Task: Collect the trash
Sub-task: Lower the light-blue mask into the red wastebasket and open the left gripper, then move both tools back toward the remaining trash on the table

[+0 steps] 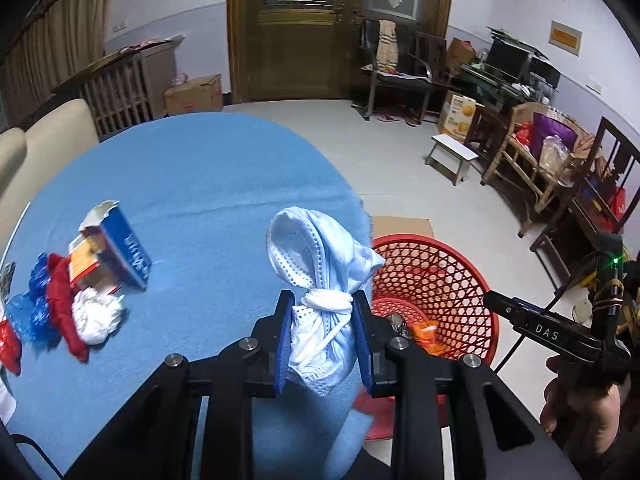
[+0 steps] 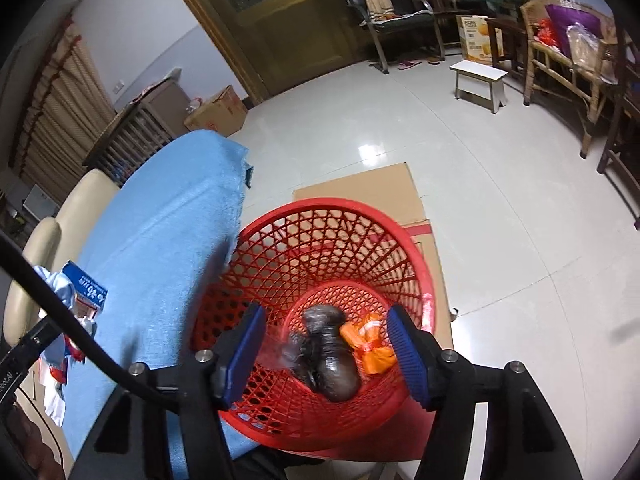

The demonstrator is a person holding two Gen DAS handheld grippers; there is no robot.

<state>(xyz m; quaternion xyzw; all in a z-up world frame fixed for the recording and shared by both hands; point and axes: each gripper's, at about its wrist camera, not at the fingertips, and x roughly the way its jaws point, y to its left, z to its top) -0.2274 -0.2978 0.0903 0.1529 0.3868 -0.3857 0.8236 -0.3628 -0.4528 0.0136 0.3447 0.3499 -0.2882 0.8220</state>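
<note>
Here, at the left of the blue-clothed table (image 1: 192, 184), a small heap of trash lies together: red and blue crinkled wrappers (image 1: 44, 312), a white crumpled wad (image 1: 98, 314) and a torn blue-and-white carton (image 1: 116, 248) leaning over them. Further right, near the table's edge, the left gripper (image 1: 323, 332) is clamped narrowly on a rolled-up pale blue face mask (image 1: 320, 280), its blue pads pressing either side of the bundle just below the white ear loops wound round it. Just beyond the table's edge stands a red mesh waste basket (image 1: 472, 280) on a flat sheet of cardboard (image 2: 360, 192) on the floor. In the right wrist view, the right gripper (image 2: 326, 348) hangs over the basket mouth with its jaws standing wide and nothing between the pads. Below it, at the basket's bottom, lie a dark plastic-wrapped lump (image 2: 332, 352) and an orange wrapper (image 2: 370, 344), touching each other.
</note>
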